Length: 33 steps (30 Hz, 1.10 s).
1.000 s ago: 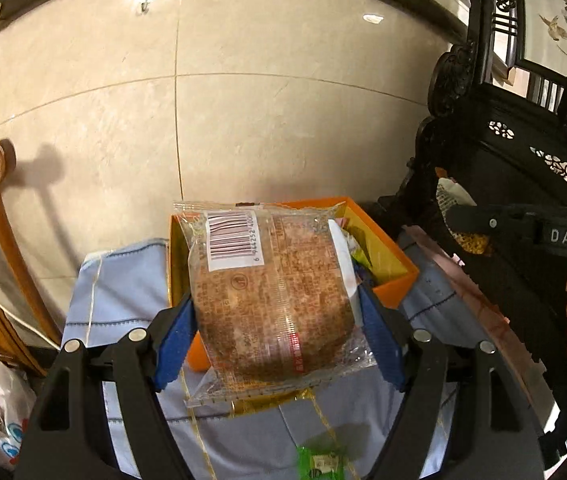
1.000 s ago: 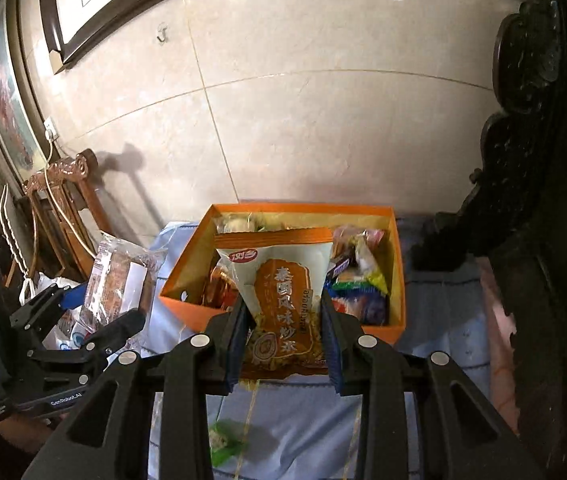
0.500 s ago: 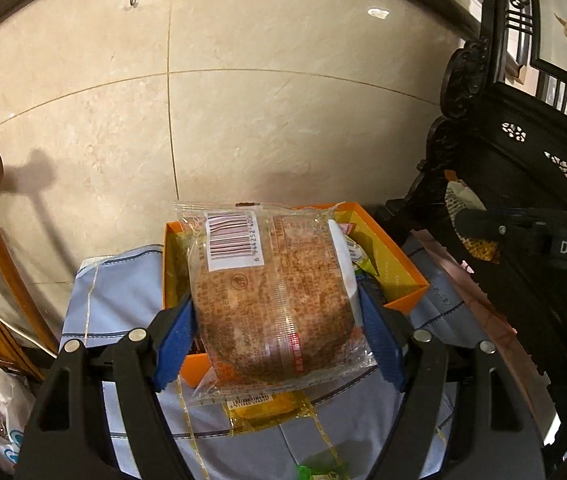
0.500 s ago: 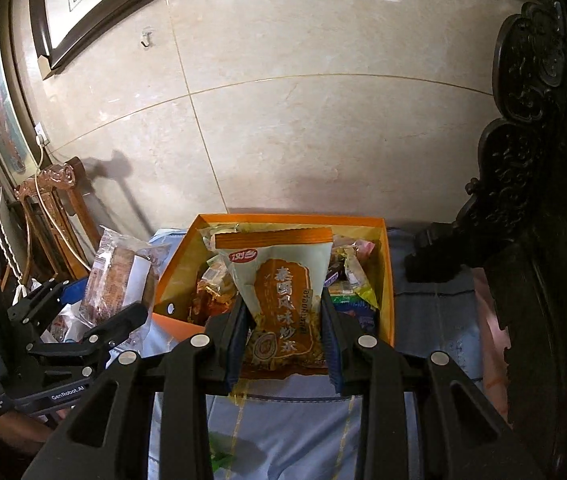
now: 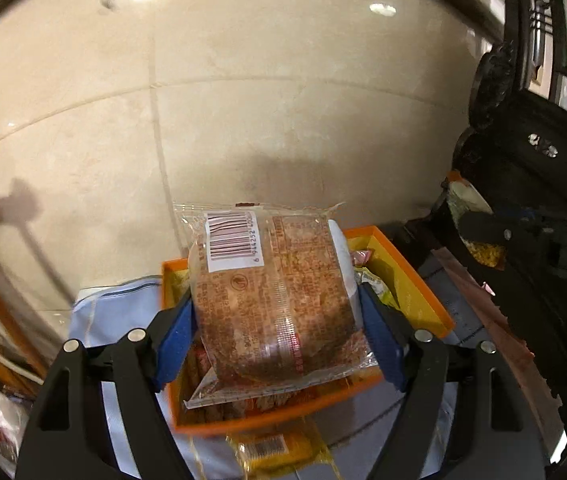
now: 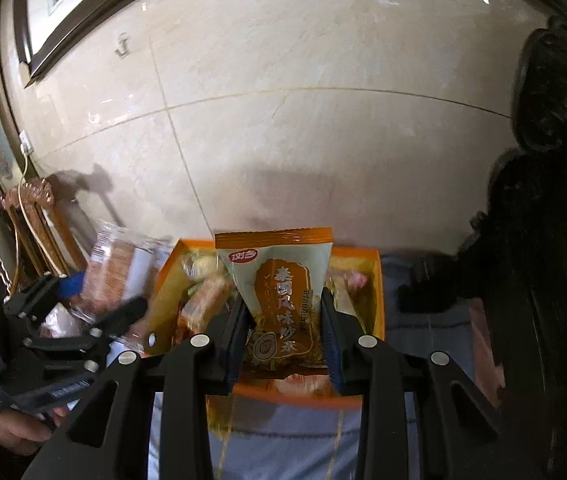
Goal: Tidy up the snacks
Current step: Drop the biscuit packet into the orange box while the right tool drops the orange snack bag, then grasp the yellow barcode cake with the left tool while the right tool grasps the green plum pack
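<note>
Fingers of the left gripper (image 5: 279, 332) clench one clear-wrapped brown cake (image 5: 275, 300) by its sides above the orange box (image 5: 423, 284). It looks light, soft and crushable, with slippery film, so a gentle hold across the middle suits it. One right gripper (image 6: 285, 340) likewise pinches one crinkly fried-rice snack bag (image 6: 279, 296) over that single box, which holds several loose snacks, uncountable.

This looks like a home's sitting room: a polished beige stone wall (image 6: 323, 120) hung with a framed picture (image 6: 59, 4), dark carved wooden furniture (image 5: 535, 152), a carved wooden chair (image 6: 39, 216), and a blue-clothed table (image 6: 423, 320).
</note>
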Available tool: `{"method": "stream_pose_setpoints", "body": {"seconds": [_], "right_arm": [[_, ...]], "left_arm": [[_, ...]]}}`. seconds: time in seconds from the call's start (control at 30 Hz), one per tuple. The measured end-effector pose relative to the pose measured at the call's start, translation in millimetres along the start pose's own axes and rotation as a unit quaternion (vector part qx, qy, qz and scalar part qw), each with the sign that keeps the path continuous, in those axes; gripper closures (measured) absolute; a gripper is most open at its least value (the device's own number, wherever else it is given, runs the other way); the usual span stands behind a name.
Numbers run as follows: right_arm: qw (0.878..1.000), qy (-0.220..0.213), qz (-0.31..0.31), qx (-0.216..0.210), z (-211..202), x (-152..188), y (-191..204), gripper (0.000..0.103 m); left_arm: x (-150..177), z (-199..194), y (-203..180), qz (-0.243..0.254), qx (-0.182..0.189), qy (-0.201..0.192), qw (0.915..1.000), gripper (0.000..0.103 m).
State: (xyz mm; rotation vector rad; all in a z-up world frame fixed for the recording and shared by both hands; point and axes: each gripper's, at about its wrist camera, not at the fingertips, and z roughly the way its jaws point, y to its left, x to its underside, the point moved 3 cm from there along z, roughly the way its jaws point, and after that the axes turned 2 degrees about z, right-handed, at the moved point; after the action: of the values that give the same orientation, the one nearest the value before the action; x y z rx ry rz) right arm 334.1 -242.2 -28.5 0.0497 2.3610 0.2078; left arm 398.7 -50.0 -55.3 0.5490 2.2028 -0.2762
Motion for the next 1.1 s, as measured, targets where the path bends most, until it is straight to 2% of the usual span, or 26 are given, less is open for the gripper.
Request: {"method": "stream_pose_setpoints", "body": {"seconds": [0.03,0.07,0.1,0.17,0.23,0.37,0.53,0.67,0.83,0.97,1.1], "right_arm": [[1.000,0.014,0.004,0.000,12,-3,-4,0.050],[0.999,0.025,0.012,0.021,25,-3,-11,0.028],[0.999,0.033,0.016,0.038,33,1,-18,0.026],[0.997,0.055,0.023,0.041,42,18,-26,0.026],[0.997,0.055,0.025,0.042,38,39,-31,0.026],[0.995,0.083,0.058,0.022,37,109,-35,0.026],[0.991,0.128,0.035,-0.024,37,194,1,0.026],[0.983,0.162,-0.004,-0.081,35,245,39,0.026],[0.973,0.199,-0.039,-0.107,43,275,72,0.026],[0.970,0.207,-0.062,-0.110,54,281,90,0.026],[0.969,0.204,-0.087,-0.113,67,284,103,0.027]], "left_arm": [[-2,14,2,0.001,-0.002,0.011,0.9999,0.010],[0,27,5,-0.001,-0.009,0.023,0.9997,0.005],[7,40,11,-0.006,-0.021,0.041,0.9989,0.005],[24,51,22,-0.024,-0.031,0.073,0.9966,0.005],[46,41,31,-0.045,-0.019,0.065,0.9967,0.005],[104,23,31,-0.032,-0.025,0.074,0.9964,0.005],[165,18,17,-0.017,-0.017,0.112,0.9935,0.005],[186,28,10,-0.024,-0.006,0.136,0.9904,0.005],[186,54,-6,-0.013,-0.001,0.144,0.9894,0.005],[189,77,-18,-0.002,-0.006,0.164,0.9864,0.005],[200,97,-18,0.010,-0.026,0.190,0.9814,0.004]]}}
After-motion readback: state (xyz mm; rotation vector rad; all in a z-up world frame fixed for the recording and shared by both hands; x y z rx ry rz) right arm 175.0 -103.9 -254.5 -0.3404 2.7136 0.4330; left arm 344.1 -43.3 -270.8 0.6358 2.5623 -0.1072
